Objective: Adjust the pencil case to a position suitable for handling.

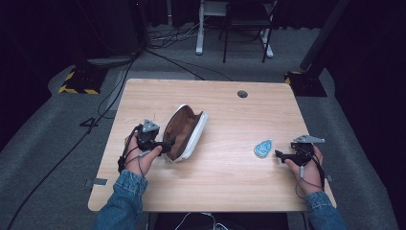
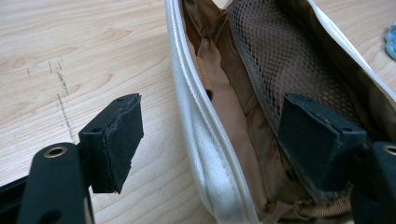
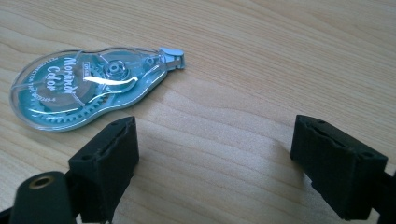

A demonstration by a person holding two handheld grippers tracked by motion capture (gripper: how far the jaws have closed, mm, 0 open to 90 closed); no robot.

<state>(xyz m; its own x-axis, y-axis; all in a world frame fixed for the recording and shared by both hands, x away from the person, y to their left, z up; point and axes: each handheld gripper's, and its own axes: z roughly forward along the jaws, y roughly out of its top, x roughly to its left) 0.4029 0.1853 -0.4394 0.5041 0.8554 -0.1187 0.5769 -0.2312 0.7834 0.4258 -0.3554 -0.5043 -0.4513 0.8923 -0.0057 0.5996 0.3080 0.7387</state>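
Nearest us, our right gripper (image 1: 279, 154) rests on the bench (image 1: 220, 187) with its fingers (image 3: 105, 161) spread wide and empty — the teal correction tape dispenser (image 3: 86, 86) lies just beyond them, untouched. Our left gripper (image 1: 165, 146) straddles the near white wall of the open pencil pouch (image 1: 184, 132): one finger (image 2: 114, 144) outside on the wood, the other inside against the brown lining — released, not pressing. The pouch lies left of centre, mouth gaping.

Wooden table (image 1: 220, 177), open pouch (image 1: 186, 132), correction tape (image 1: 263, 148)
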